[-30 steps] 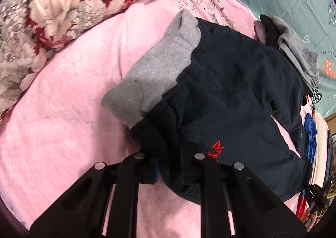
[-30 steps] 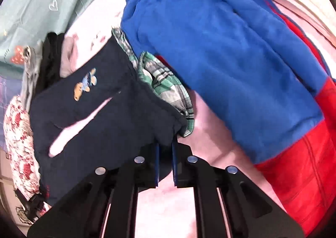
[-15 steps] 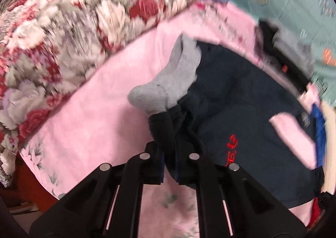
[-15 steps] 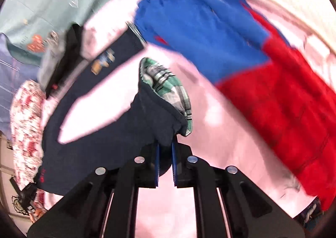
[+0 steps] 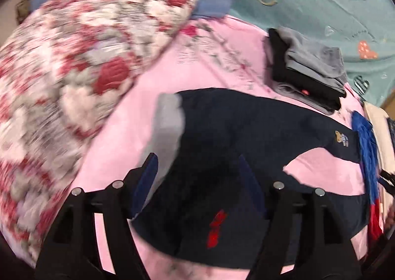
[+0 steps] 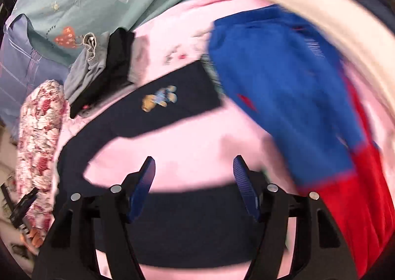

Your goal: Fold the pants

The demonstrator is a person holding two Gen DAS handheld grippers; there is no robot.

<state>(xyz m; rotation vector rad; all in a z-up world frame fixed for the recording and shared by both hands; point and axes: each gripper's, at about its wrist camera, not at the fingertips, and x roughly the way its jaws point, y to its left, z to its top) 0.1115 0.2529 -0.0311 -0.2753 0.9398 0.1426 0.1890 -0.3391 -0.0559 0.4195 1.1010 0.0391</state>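
- Nearest in the left view, the left gripper [image 5: 197, 176] has its fingers spread wide with nothing between them, poised over the waist end of the pants [image 5: 246, 136].
- In the right view, the right gripper [image 6: 193, 178] is likewise wide open and empty, above one dark leg at the bottom of the frame.
- The pants lie flat on the pink bed [image 5: 128, 131], legs parted in a V with pink showing between, likely spread so a fold can be made cleanly.
- A grey lining [image 5: 170, 117] shows at the waistband, centre left.
- Farther off, a folded pile [image 5: 306, 77] sits at upper right, probably finished items.
- A blue and red garment [image 6: 296, 97] lies just beside the far leg, at right.
- A floral quilt [image 5: 81, 52] fills the upper left.
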